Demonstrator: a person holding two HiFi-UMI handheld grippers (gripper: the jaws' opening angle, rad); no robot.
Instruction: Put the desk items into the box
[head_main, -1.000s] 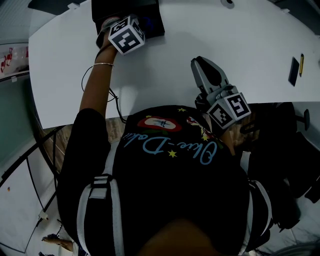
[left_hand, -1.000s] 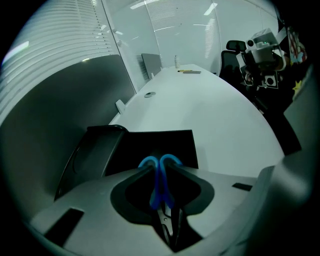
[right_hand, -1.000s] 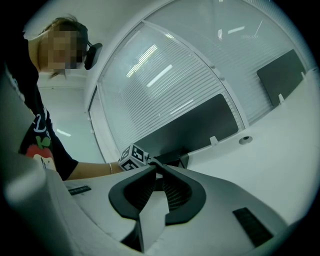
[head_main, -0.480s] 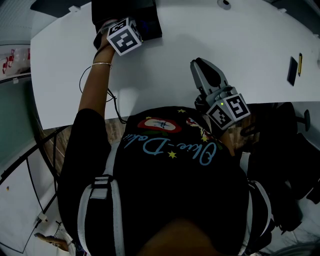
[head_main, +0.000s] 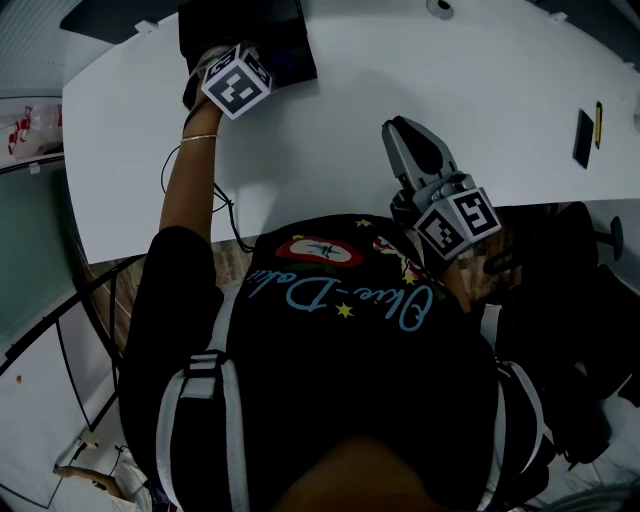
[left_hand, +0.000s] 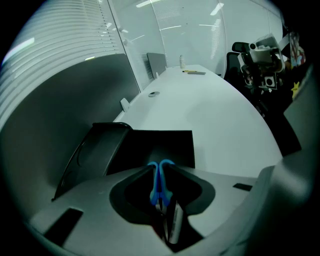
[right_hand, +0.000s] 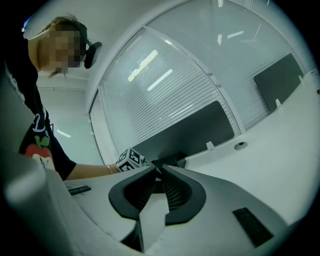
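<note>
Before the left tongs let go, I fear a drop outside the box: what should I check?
1. Left tongs over the box: ok.
2. Blue item pinched between them, though the jaws have just been opening: ok.
3. Room inside the dark box: cannot tell.
4. Right tongs shut, empty, away from the box: ok.
5. Desk cleared: not ok; dark flat item and yellow stick lie at the table's right end.
</note>
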